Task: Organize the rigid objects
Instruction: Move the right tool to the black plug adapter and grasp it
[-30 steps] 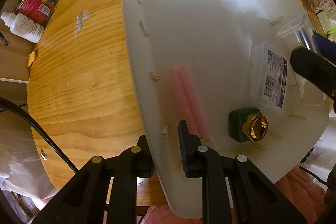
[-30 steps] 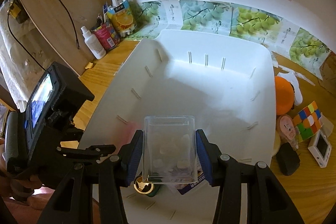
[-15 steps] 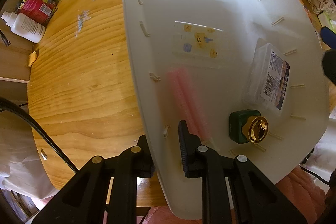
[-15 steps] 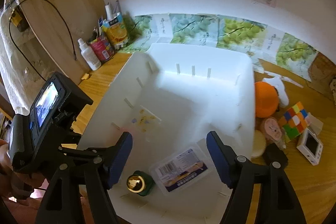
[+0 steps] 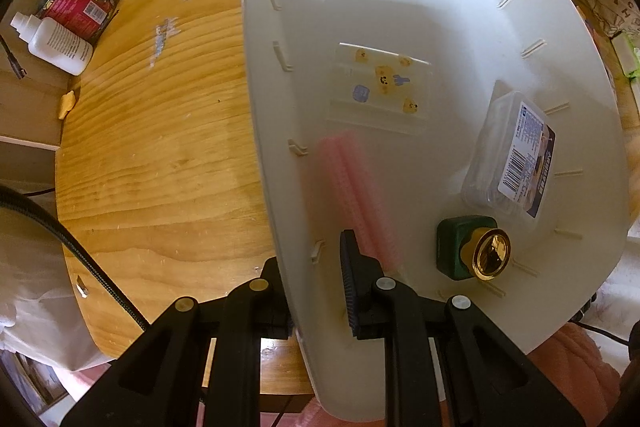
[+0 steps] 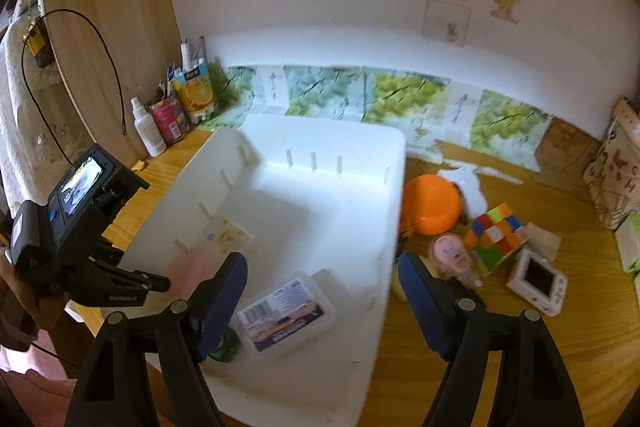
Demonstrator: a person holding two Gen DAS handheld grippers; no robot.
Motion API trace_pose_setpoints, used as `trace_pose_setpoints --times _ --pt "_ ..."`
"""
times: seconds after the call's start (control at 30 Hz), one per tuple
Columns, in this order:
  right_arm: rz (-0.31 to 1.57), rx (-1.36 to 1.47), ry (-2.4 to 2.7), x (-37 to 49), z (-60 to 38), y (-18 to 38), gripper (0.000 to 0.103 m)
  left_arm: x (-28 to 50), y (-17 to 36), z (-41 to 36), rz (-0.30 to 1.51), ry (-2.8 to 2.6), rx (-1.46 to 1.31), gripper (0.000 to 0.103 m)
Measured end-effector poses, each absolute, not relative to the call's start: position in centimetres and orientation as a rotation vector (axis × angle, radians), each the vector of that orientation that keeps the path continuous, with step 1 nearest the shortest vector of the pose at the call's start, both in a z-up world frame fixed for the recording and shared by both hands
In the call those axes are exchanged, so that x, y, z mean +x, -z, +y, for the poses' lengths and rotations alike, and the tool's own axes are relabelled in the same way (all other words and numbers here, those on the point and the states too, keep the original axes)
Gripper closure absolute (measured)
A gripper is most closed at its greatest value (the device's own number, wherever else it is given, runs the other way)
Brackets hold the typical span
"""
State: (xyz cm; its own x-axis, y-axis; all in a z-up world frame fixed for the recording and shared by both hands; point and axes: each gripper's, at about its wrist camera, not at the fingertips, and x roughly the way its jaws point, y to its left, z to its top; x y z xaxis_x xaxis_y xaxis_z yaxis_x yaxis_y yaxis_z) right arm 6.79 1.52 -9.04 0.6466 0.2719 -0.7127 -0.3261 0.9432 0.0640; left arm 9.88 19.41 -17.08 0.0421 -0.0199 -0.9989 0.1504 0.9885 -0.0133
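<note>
White plastic forms the large bin that fills the right half of the left wrist view and sits on a wooden bench. The left tool is narrow and clamped on the bin's near side wall, one finger outside and one inside, at the lower centre of that frame.

Contents on the bin floor, left wrist view:
- a clear flat case with yellow cartoon stickers, centre of the frame;
- a pink ribbed item, blurred, just ahead of the inner finger;
- a clear lidded box with a barcode label, right of centre;
- a green block with a gold cap, just below that box.

The right tool stands wide at the lower centre of its frame, its jaws opening, with nothing gripped between the blue pads; the bin's right wall shows behind the gap.

On the bench right of the bin, right wrist view: an orange bowl, a colour puzzle cube, a pink item and a small white device with a screen. At the upper left stand a white bottle and a juice carton.
</note>
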Motion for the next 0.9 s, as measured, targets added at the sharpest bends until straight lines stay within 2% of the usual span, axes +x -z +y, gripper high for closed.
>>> trace_pose_setpoints --times 0.37,0.9 --pt "0.649 -0.064 -0.336 4.9 -2.1 8.7 0.022 9.6 17.0 19.0 1.518 0.093 0.121 0.083" --pt "0.66 -0.114 -0.411 6.4 -6.7 12.5 0.022 10.1 16.5 17.8 1.51 -0.011 0.14 0.083"
